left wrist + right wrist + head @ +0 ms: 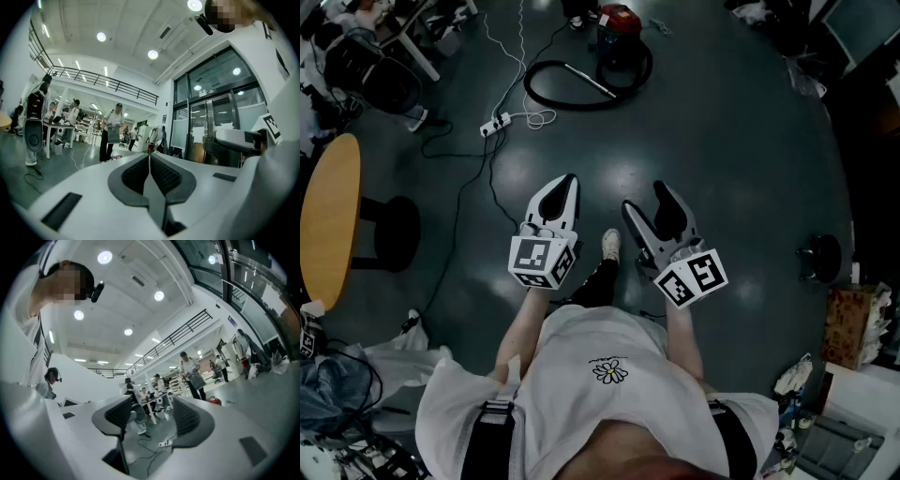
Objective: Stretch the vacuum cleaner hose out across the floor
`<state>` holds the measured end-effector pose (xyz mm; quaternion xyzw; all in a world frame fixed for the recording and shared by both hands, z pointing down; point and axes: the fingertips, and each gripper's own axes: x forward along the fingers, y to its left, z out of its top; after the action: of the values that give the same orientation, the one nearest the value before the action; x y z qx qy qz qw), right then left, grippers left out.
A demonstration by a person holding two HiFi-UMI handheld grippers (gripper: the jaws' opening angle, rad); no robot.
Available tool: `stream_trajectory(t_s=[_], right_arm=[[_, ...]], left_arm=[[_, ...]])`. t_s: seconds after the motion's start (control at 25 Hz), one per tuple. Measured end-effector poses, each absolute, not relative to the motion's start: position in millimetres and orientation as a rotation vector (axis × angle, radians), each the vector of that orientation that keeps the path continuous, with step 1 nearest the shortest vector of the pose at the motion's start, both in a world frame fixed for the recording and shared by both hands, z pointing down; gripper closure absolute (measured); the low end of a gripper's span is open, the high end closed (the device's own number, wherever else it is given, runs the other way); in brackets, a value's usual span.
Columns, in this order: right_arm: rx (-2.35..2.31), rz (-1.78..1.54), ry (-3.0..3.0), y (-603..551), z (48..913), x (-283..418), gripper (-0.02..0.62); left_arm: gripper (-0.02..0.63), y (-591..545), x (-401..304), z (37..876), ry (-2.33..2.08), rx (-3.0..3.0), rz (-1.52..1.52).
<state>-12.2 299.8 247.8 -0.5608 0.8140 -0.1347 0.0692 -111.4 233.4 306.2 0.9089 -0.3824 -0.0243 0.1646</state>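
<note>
Both grippers sit near the centre of the head view, held level in front of the person. The left gripper point(566, 181) has its jaws pressed together, empty. The right gripper point(644, 197) has its jaws spread wide, nothing between them.

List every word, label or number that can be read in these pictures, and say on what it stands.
None can be read.
White shirt: small script above the daisy, too small to read.
Marker cubes: square patterns only, no words.
Glass door: paper notices, blurred.

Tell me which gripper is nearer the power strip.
Left. The left gripper is below and right of the power strip in the head view; the right gripper sits farther right.
</note>
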Motion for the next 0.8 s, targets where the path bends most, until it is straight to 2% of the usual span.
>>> stream_trajectory(t_s=[0.12, 0.36, 0.64, 0.8], right_arm=[[-1.826, -0.450, 2.398, 265, 257, 26, 0.575], [-1.770, -0.650, 2.396, 166, 278, 73, 0.580], [-1.918, -0.568, 2.417, 66, 304, 114, 0.578], [-1.893, -0.744, 2.417, 5, 349, 137, 0.578]], left_arm=[[0.591, 181, -108, 318, -1.170, 2.535, -0.055], [0.591, 63, -92, 344, -1.255, 2.403, -0.121], [0.591, -44, -60, 355, -1.223, 2.444, -0.079], [0.591, -97, -37, 393, -1.217, 2.396, -0.023]])
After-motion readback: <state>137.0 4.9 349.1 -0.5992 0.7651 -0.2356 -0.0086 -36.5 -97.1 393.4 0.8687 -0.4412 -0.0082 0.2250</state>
